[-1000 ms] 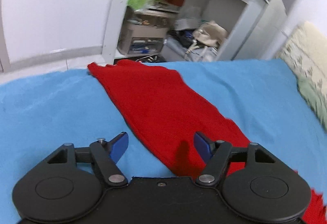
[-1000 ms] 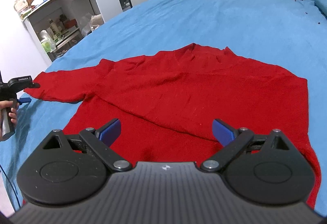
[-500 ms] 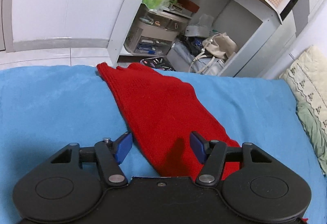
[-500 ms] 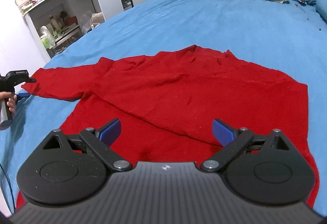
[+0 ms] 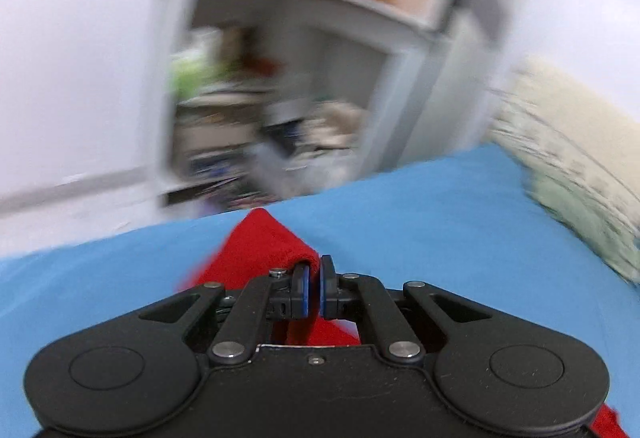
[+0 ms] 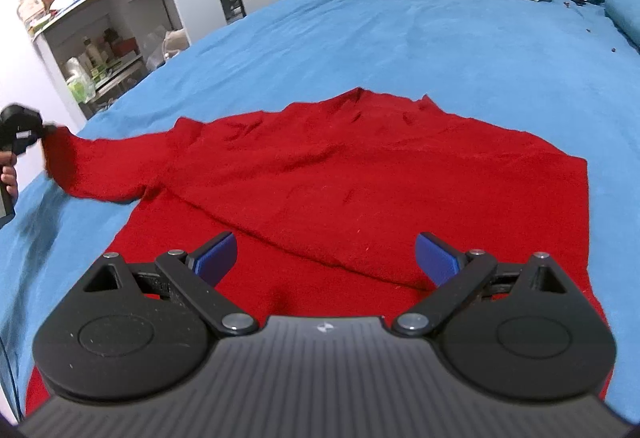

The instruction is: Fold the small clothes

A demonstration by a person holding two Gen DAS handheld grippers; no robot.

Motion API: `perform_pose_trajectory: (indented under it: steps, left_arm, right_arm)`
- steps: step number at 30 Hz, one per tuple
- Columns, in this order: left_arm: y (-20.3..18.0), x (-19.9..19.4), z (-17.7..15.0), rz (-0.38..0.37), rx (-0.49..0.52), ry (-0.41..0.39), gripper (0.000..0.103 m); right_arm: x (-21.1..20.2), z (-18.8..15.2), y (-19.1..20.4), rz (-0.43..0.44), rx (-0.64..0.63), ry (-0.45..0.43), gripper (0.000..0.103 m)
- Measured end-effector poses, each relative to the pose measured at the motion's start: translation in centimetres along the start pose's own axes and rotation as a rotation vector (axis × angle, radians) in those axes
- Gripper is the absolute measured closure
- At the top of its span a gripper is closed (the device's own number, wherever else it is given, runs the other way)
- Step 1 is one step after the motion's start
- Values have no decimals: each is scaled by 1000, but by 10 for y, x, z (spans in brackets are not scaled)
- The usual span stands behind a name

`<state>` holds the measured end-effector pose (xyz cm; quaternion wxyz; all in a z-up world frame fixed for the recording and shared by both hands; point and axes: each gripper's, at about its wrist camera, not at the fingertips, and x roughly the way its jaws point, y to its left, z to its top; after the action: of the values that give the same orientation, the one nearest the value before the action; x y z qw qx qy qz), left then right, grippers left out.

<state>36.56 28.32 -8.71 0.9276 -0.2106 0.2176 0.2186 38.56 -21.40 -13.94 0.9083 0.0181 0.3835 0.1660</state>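
Now: left tool (image 5: 313, 280) clamps red sweater (image 6: 360, 174) sleeve | right tool (image 6: 326, 258) wide open, empty, above hem

The left hand-held gripper (image 5: 314, 270) has its two blue-padded fingers (image 5: 303, 292) drawn nearly together, pinching red fabric at the tips; in the right wrist view it appears small at the left edge of the bed, gripped from below by the person's hand (image 6: 9, 180), of which only the fingers show. The right hand-held gripper (image 6: 325, 252) is spread wide, its blue fingers (image 6: 216, 254) angled outward and apart, held low and pointing forward along the bed with nothing between them.
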Motion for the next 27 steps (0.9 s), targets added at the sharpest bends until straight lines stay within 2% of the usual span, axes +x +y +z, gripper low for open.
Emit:
perform_pose_trajectory:
  steps: [3, 6, 9, 11, 13, 16, 19, 21, 22, 23, 25, 27]
  left_arm:
    - [-71, -12, -5, -159, 152, -2, 99]
    - [-144, -28, -28, -322, 311, 25, 99]
    - [-203, -37, -74, -451, 472, 100, 99]
    - [-229, -40, -119, -509, 566, 176, 99]
    - [-243, -37, -156, -530, 633, 244, 99]
    - [-250, -31, -207, -510, 713, 305, 99]
    - [-244, -29, -222, -495, 718, 294, 98]
    - [-242, -32, -218, -494, 711, 288, 91]
    - [-240, -37, -218, -497, 706, 287, 76]
    - [-237, -40, -214, -504, 704, 282, 55]
    - [-222, -55, -207, -492, 708, 241, 35]
    - [-202, -67, -202, -449, 719, 185, 33]
  right_arm:
    - [-4, 5, -6, -15, 27, -22, 0]
    - [-9, 11, -13, -44, 49, -49, 0]
    - [-13, 16, -25, -69, 91, -69, 0]
    - [-13, 17, -31, -83, 114, -65, 0]
    - [-9, 15, -35, -95, 119, -46, 0]
    - [-5, 11, -38, -102, 103, -26, 0]
    - [-2, 8, -37, -100, 86, -18, 0]
    - [2, 8, -36, -91, 83, -14, 0]
    - [5, 10, -35, -84, 79, -12, 0]
    - [8, 12, -33, -78, 72, -12, 0]
    - [14, 19, -27, -65, 43, -17, 0]
    - [22, 26, -17, -48, -6, -15, 0]
